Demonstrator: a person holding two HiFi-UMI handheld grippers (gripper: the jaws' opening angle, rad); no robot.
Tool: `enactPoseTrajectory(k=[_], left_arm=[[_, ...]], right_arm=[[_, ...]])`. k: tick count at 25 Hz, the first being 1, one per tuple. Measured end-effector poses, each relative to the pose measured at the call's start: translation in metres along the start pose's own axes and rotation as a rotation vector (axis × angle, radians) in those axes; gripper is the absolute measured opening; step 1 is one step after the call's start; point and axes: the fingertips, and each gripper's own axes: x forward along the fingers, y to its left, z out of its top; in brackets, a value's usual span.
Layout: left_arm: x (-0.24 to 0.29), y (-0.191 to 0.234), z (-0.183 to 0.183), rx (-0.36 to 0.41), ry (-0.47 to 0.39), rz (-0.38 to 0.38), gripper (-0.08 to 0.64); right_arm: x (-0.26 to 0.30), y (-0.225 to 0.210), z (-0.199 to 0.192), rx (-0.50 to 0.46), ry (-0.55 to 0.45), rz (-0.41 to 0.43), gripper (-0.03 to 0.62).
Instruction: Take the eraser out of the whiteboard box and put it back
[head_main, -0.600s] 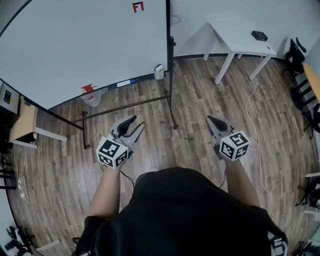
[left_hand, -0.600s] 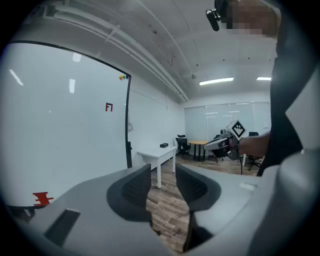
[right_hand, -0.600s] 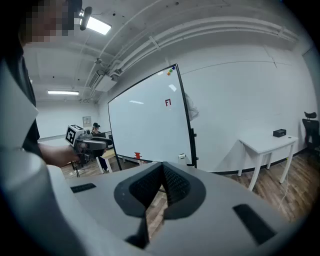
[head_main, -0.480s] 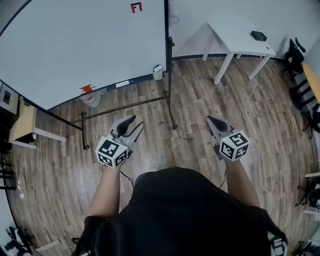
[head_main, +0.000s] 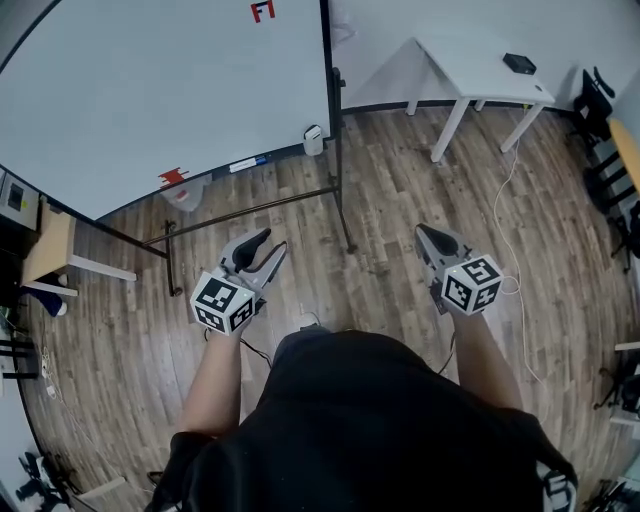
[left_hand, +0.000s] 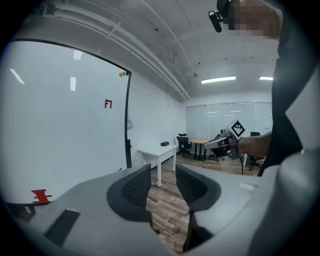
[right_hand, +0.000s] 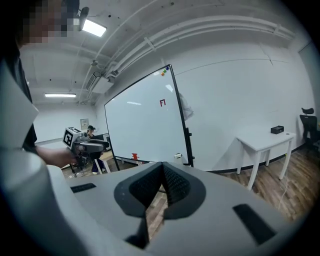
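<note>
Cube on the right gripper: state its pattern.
The cube has black square markers on white faces. The head view shows it best.

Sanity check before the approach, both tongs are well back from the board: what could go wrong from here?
1. The right gripper has its tongs shut. It would likely bump the whiteboard box unless it is opened first. The left gripper is open.
2. The stand's floor leg juts out between the person and the box, so it is a trip risk on stepping in.
3. The eraser can't be seen from here, so a grasp may be aimed blind.
</note>
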Motion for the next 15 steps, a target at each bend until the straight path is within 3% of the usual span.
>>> enactPoseTrajectory(k=[6,15], left_arm=[[0.008,0.003,-0.003,0.003,0.016,-0.012,0.163],[0.023,0.025,-0.005,-0.003,0.016,-0.022,0.163]], right_arm=[[0.010,0.006,-0.011,0.034,0.003,0.038,-0.005],[0.018,-0.012,-0.002,0.034,-0.002,-0.013,-0.005]])
